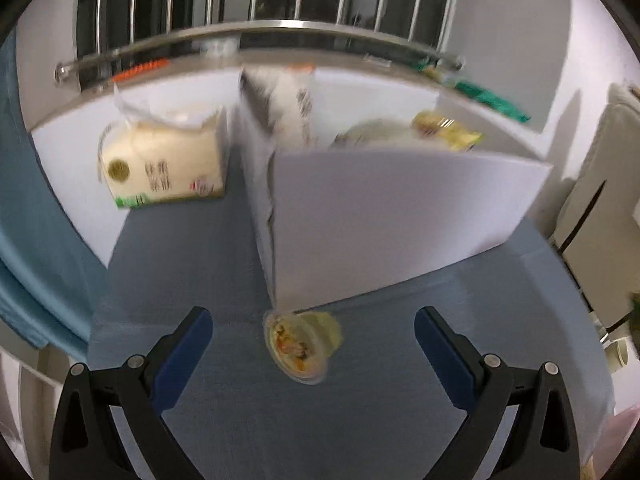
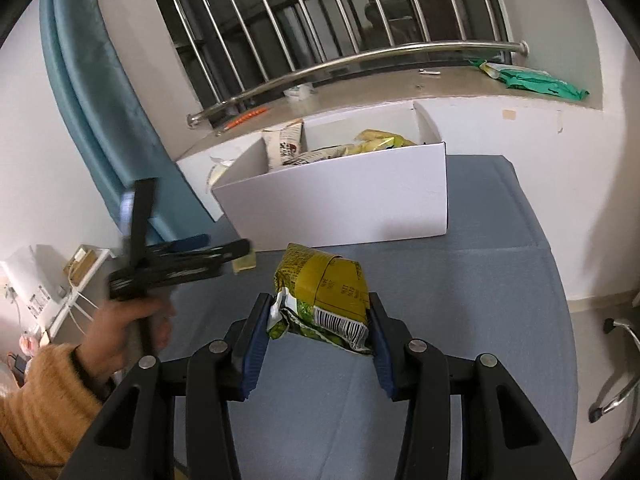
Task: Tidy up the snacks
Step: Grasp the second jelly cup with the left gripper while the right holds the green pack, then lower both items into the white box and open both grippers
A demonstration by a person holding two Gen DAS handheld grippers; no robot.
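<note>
Left wrist view: the left gripper [image 1: 312, 332] hangs with its 2 blue pads spread wide, nothing between them pressing. Just beyond its tips a small clear jelly cup [image 1: 302, 344] lies on its side on the blue-grey table [image 1: 200, 420], right at the near corner of the white box [image 1: 400, 216]. To the left of the white box, against the wall under the sill, rests a cream-coloured snack bag [image 1: 164, 168]. Inside the box I can make out a white packet [image 1: 288, 108] standing near the divider and a yellow packet [image 1: 448, 132] further right; the picture is blurred, so the labels stay unreadable.

Right wrist view: the right gripper [image 2: 318, 320] is pinching a green-yellow snack bag [image 2: 324, 292], both pads pressed into its crumpled sides, the bag lifted clear in front of the white box [image 2: 340, 208]. To the left of the box a hand [image 2: 120, 332] in an orange sleeve holds the other gripper, aimed toward the cup by the box corner.

My reading: the sorting is partway through. The held bag needs carrying over the box's near wall and letting go in the section with the like packets; the left gripper needs to settle around the cup and close gently, since it looks thin and lies tipped.
</note>
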